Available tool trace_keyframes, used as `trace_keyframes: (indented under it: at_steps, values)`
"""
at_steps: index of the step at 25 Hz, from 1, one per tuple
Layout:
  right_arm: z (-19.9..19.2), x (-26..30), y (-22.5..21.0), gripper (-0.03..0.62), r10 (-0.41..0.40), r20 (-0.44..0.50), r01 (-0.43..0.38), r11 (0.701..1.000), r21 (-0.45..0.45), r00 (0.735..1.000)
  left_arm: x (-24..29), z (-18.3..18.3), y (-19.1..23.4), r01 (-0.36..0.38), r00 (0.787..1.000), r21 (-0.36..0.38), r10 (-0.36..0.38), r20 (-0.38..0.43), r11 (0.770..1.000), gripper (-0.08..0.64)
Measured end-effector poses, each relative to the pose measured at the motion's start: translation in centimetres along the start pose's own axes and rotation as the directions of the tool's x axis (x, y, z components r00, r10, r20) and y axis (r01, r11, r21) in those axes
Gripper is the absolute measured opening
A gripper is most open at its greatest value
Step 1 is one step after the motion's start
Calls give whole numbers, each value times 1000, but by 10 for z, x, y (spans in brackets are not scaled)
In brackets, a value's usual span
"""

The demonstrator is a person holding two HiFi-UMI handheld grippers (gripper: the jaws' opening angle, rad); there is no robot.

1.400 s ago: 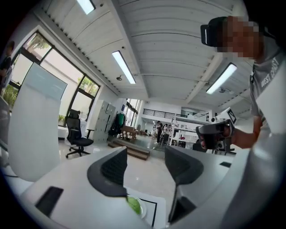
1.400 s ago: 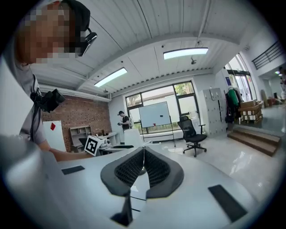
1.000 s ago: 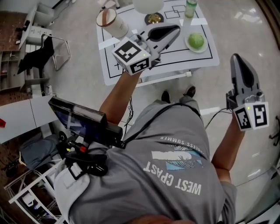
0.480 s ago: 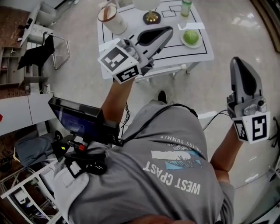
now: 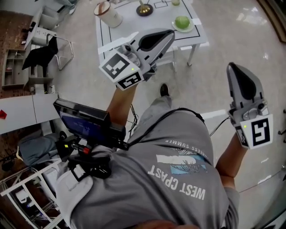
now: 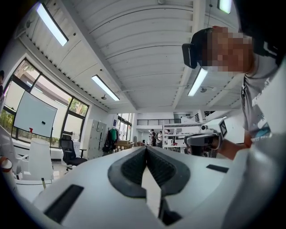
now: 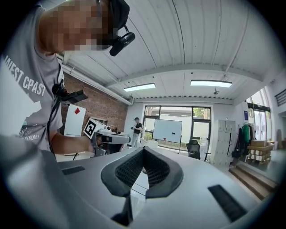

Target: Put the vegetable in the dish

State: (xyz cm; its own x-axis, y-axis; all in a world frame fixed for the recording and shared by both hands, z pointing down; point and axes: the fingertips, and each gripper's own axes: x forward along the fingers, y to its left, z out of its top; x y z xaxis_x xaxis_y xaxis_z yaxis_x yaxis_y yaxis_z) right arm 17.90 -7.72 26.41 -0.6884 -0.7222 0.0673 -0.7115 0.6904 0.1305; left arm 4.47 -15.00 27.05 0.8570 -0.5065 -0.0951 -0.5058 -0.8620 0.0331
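Observation:
A round green vegetable [image 5: 182, 21] lies in a pale green dish [image 5: 191, 27] on the white table [image 5: 116, 33], far at the top of the head view. My left gripper [image 5: 170, 32] is held level in the air short of the table, its jaws shut with nothing between them [image 6: 146, 148]. Over the floor at the right, well away from the table, my right gripper [image 5: 233, 66] also points level, shut and empty [image 7: 143, 149]. Each gripper view catches the other gripper to one side and only the room beyond.
On the table also stand a white jug [image 5: 107, 12] with a brown rim and a dark round base [image 5: 144, 9]. A chair with black cloth [image 5: 42, 56] sits at the left, and shelving [image 5: 15, 71] beyond it. Glossy floor surrounds the table.
The table has slid up and away in the head view as the person backed off from it. Both grippers went back with the person, still shut.

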Motion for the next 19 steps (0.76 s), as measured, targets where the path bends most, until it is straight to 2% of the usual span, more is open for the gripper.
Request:
trace_keyframes:
  at_steps: [7,14,19]
  values:
    - [-5,-87,40,6,-6,19,6,1000,4,1000,-24,-2,-92,-9,1000,39,10,-8,999,8]
    - [-3,-85,33,6,32,16,-32,999,-5,999,-27,3,-91,-69,997,79,70,-18,994,8]
    - [7,-97,39,6,42,24,-42,999,8,999,-37,10,-108,-87,996,93,90,-27,992,8]
